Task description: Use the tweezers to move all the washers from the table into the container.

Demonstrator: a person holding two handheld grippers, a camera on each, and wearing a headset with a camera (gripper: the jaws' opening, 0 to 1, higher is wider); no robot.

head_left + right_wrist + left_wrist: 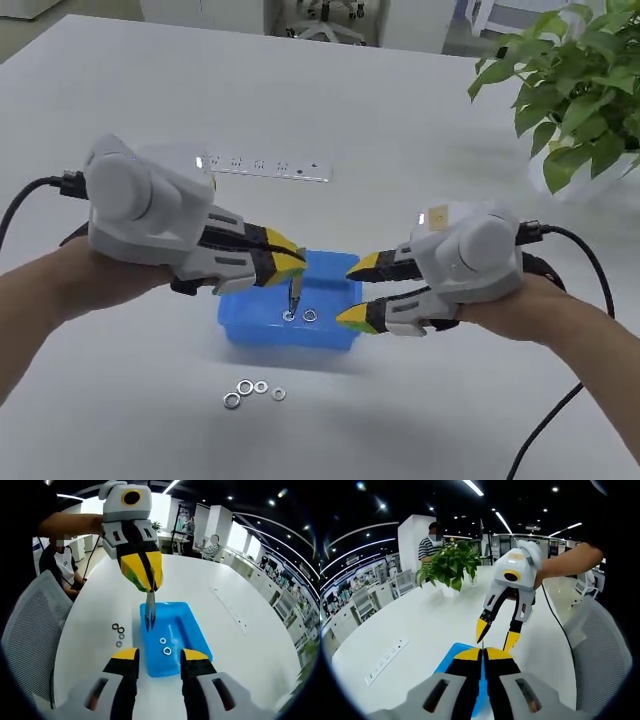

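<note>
My left gripper [288,258] is shut on grey tweezers [296,289]. The tweezers point down into a blue container [245,330] at the table's centre. Two washers [310,316] lie on the container's floor, close to the tweezer tips. I see no washer between those tips [148,626]. Several loose washers [246,388] lie on the white table just in front of the container. My right gripper [357,292] hovers open at the container's right end, with nothing between its jaws. In the right gripper view the container [187,625] lies ahead of the right gripper [160,655], with the loose washers [119,630] to its left.
A white power strip [265,166] lies beyond the container. A potted plant [575,90] stands at the far right. A mesh chair [30,625] is at the table's edge. Black cables trail from both grippers. People sit in the background.
</note>
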